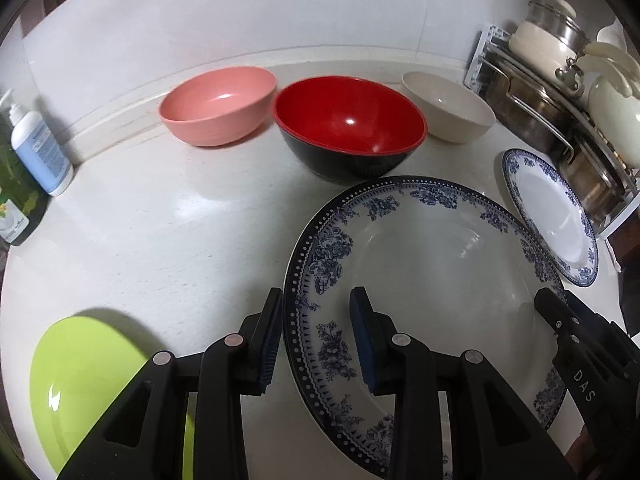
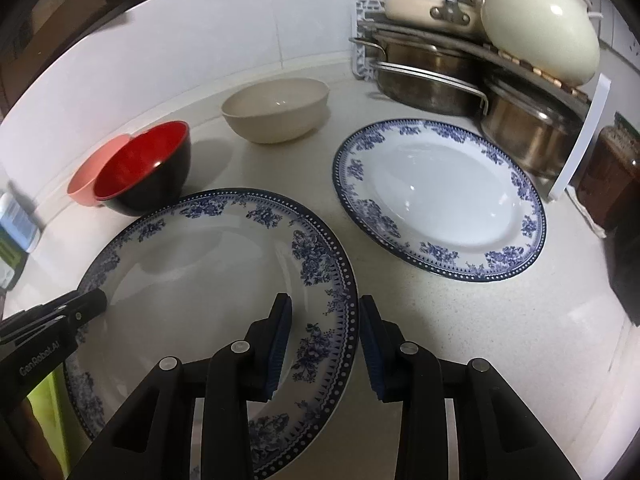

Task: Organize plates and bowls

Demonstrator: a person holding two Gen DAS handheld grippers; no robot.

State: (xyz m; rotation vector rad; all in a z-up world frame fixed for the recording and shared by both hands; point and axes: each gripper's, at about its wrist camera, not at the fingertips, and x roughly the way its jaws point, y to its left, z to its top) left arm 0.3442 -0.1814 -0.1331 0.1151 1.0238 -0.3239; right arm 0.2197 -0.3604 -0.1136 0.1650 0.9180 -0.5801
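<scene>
On the far left of the white counter stand a green bottle and a white pump bottle by the wall. Close to the left wrist camera, low on the left, lies a green plate.

Next comes the left gripper. Its two fingers are apart, one on each side of the left rim of the big blue flower plate. One finger is outside the rim and one is over the plate. I cannot tell if the pads touch the rim.

At the back sit three bowls in a row near the wall. The pink bowl is on the left. The red and black bowl is in the middle, just beside the pink one. The cream bowl is on the right.

The big blue flower plate sits in front of the red and black bowl. The right gripper is at its right rim. Its fingers are apart too, one over the plate and one outside it.

More to the right lies a second blue flower plate, flat on the counter, near the big one but not touching. Behind it a rack holds metal pots and cream pots.
</scene>
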